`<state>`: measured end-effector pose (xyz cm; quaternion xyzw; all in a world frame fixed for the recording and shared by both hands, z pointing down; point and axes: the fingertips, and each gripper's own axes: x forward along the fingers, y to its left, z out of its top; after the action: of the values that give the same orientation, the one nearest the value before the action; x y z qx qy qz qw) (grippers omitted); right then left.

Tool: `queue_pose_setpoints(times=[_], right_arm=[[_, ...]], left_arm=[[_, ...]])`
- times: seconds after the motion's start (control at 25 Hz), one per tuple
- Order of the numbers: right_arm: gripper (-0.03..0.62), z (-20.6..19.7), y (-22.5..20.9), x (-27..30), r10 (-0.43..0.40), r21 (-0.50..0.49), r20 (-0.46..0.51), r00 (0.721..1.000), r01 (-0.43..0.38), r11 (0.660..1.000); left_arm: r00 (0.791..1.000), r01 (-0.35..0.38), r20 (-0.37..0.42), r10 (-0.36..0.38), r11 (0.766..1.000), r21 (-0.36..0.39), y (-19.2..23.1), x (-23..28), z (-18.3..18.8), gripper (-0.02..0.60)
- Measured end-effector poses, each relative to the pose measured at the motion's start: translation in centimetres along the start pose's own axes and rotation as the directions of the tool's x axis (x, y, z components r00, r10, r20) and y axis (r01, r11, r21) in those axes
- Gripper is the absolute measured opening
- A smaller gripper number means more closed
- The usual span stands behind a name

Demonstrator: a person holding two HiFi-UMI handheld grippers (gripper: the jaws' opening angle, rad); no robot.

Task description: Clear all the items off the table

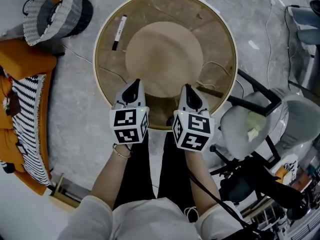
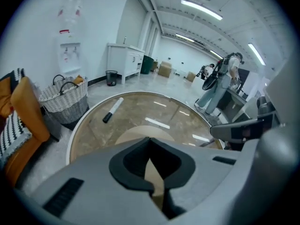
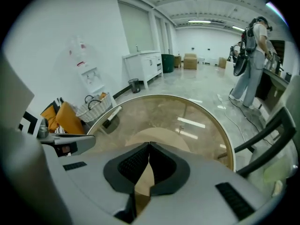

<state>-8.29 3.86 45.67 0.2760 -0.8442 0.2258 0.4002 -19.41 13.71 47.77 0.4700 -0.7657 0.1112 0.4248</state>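
Left claw (image 1: pixel 134 86): jaws together, tips touching, nothing between them; sits over the desk's near edge, left of centre.
Right claw (image 1: pixel 189 90): jaws together, nothing between them; over the near edge just beside the left claw, the two apart.
Desk (image 1: pixel 220 39): round, glass top with a pale wooden rim; the near edge is partly hidden behind both claws and their marker cubes.
Marker (image 1: pixel 119 32): the only loose item on the desk, lying flat near the far-left edge, white body with the black end towards the near side; print too small to read.
Tan disc (image 1: pixel 162 59): at the desk's middle, probably under the glass and not on it; the near part is covered by the claws.
Cable (image 1: pixel 216 66): thin line seen through the glass near the right edge; can't tell where it ends.
Basket (image 1: pixel 47 14): woven, on the floor off the desk's far-left edge, cut off by the top of the head view; contents unclear.
Orange cushion (image 1: pixel 25 61): on the floor side left of the desk, partly out of frame.
Striped pillow (image 1: pixel 27 129): black and white, just beside the cushion.
Chair (image 1: pixel 250 121): off the desk's right edge, black frame, pale seat.
Background person (image 3: pixel 251 55): standing well beyond the desk's far side.
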Motion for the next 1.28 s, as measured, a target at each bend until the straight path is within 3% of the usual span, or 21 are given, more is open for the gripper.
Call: queue_pose_setpoints(times=[0.44,0.8,1.28], right_arm=[[0.026,2.8,11.9,4.7,0.114,-0.127,-0.033,0.993,-0.117,0.985],[0.026,2.7,15.2,7.2,0.130,-0.155,-0.064,0.989,-0.139,0.978],[0.026,7.6,18.6,12.7,0.126,-0.148,-0.036,0.991,-0.130,0.980]], left_arm=[[0.996,-0.089,0.022,0.091,0.992,-0.094,11.0,-2.8,0.6,0.008],[0.994,-0.101,0.030,0.105,0.987,-0.125,14.4,-2.8,0.8,0.008],[0.991,-0.119,0.045,0.126,0.984,-0.132,18.6,-1.6,3.5,0.008]])
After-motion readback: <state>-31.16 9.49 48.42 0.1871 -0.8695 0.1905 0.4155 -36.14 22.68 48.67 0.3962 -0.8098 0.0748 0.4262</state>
